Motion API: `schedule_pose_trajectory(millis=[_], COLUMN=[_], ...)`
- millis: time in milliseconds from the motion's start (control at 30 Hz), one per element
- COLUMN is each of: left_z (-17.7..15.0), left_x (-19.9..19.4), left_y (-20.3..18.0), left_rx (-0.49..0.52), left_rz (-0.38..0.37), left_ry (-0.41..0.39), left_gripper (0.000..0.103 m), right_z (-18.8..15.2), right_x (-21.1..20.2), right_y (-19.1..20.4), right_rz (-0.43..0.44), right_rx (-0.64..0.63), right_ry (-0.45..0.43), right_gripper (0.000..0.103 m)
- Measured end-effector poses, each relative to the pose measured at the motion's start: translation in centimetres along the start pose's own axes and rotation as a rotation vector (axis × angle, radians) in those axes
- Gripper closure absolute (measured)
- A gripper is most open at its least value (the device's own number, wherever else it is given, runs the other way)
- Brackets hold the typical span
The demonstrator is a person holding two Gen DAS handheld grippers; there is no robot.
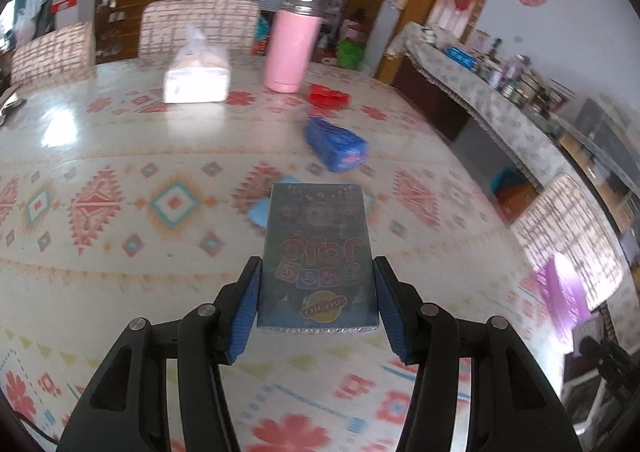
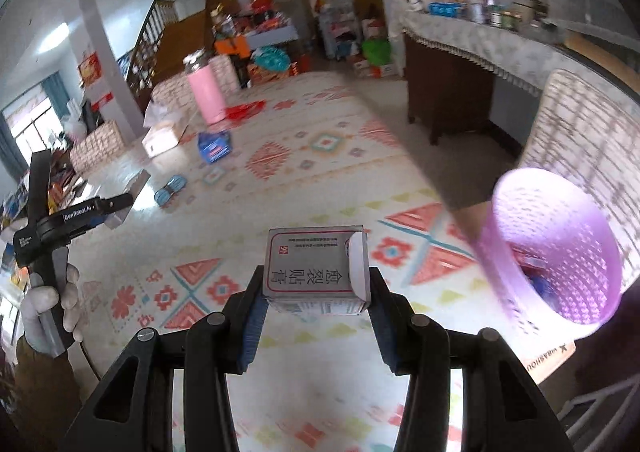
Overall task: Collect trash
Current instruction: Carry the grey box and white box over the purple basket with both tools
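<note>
Across the patterned desk (image 2: 320, 156), largest first: my purple mesh bin (image 2: 560, 248) stands off its right edge to take the trash. Next, my left tongs (image 1: 316, 292) clamp a dark foil packet (image 1: 316, 252), lifted clear for carrying. Smallest, my right tongs (image 2: 316, 292) pinch a grey carton (image 2: 312, 272) near the bin; blue wrapper (image 1: 336, 146) and red wrapper (image 1: 329, 95) remain by the pink tumbler (image 1: 290, 48).

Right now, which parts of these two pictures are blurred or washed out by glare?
Left wrist view: glare whitens the tissue pack, and the blue packet is smeared. Right wrist view: the purple basket is streaked by motion, while the held box stays sharp.
</note>
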State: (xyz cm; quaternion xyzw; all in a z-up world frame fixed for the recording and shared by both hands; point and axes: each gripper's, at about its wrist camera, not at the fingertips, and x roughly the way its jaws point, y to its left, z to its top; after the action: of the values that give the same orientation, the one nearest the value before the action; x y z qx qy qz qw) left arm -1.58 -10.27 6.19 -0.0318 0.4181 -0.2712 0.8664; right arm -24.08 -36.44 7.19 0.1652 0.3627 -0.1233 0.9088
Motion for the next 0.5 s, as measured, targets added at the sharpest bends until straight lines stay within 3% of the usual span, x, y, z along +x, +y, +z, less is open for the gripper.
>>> schedule_pose_trajectory(millis=[233,500], left_z=[-1.1,-1.9], left_x=[-2.3,-2.7], left_y=[-7.0,-18.5], left_rx=[0.120,0.318], left_rz=[-0.048,-0.154], left_ry=[0.001,0.025], left_gripper=[0.049,0.049], right_z=[-1.0,-2.0], right_x=[-1.4,-2.7], right_y=[-4.3,-9.4], right_rz=[0.016,0.026], right_rx=[0.060,0.134], right_ry=[-0.036,-0.072], right_gripper=[0.051,0.051])
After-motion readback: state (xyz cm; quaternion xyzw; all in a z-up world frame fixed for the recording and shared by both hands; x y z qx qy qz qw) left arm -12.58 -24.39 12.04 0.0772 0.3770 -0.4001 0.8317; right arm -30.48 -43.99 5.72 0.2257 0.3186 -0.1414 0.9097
